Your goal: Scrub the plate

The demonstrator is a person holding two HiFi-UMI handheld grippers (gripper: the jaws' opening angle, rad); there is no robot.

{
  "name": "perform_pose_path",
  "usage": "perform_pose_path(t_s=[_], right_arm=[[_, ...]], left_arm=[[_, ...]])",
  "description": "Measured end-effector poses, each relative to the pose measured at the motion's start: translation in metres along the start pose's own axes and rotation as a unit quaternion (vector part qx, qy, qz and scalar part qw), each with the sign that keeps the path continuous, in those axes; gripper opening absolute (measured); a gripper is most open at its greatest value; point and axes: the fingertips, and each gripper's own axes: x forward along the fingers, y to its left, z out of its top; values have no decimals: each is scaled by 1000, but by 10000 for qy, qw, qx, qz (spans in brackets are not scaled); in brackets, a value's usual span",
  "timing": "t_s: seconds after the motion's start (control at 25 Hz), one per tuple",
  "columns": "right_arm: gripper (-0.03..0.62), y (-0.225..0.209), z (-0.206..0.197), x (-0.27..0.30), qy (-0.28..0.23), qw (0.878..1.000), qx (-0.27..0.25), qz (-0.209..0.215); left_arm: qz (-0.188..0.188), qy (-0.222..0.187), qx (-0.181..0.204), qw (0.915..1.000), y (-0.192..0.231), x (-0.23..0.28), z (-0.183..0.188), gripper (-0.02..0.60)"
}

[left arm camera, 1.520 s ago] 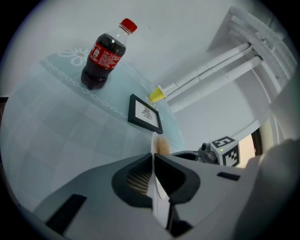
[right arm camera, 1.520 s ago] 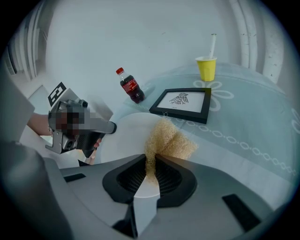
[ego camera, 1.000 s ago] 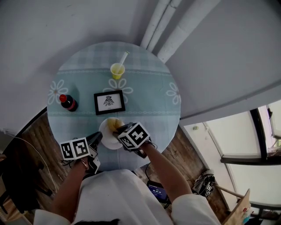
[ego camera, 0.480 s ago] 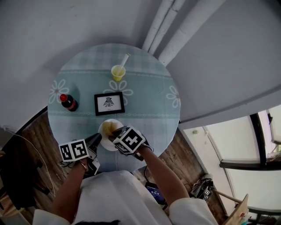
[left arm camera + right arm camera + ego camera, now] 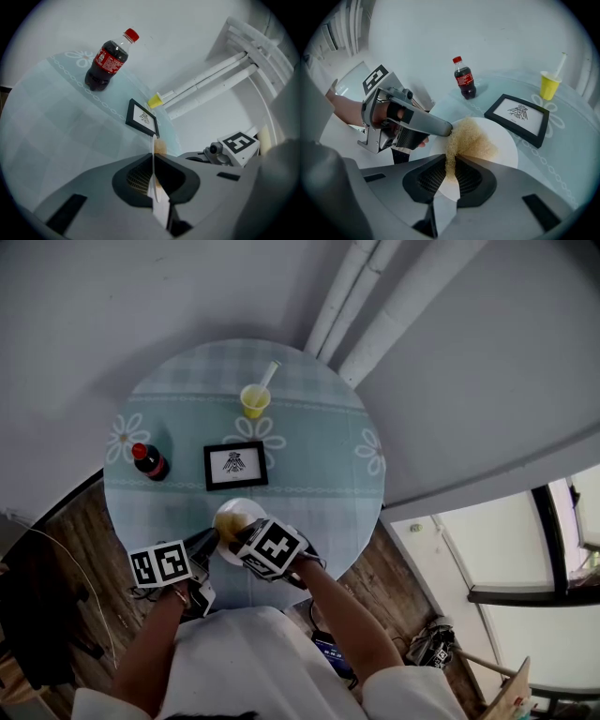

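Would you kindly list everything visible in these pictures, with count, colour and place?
table: one, round, pale blue-green cloth with white flowers, centre of the head view.
plate: one, white, at the table's near edge.
sponge: one, tan, against the plate.
bottle: one, dark cola with a red cap, left side of the table.
picture frame: one, black, flat, just beyond the plate.
cup: one, yellow with a straw, far side of the table.
pipes: several, white, on the wall behind.
left claw: one, grey, shut on the plate's rim.
right claw: one, grey, shut on the sponge.
arms: two, white sleeves, bottom of the head view.
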Motion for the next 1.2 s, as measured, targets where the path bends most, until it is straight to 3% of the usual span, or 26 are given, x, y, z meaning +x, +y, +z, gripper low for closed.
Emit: perform_pose_path(t_s=[0.52, 0.96, 1.2], right_arm=[[64, 13, -13, 0, 187, 9998, -90, -51], [64, 31, -24, -7, 404, 9985, -327, 182], [64, 36, -33, -9, 550, 9970, -510, 174]], left_arm=[[-114, 52, -262, 9996, -3, 3, -5, 18], [-300, -230, -748, 9965, -3, -1, -12, 18], [-260, -286, -768, 9963, -3, -1, -13, 18]])
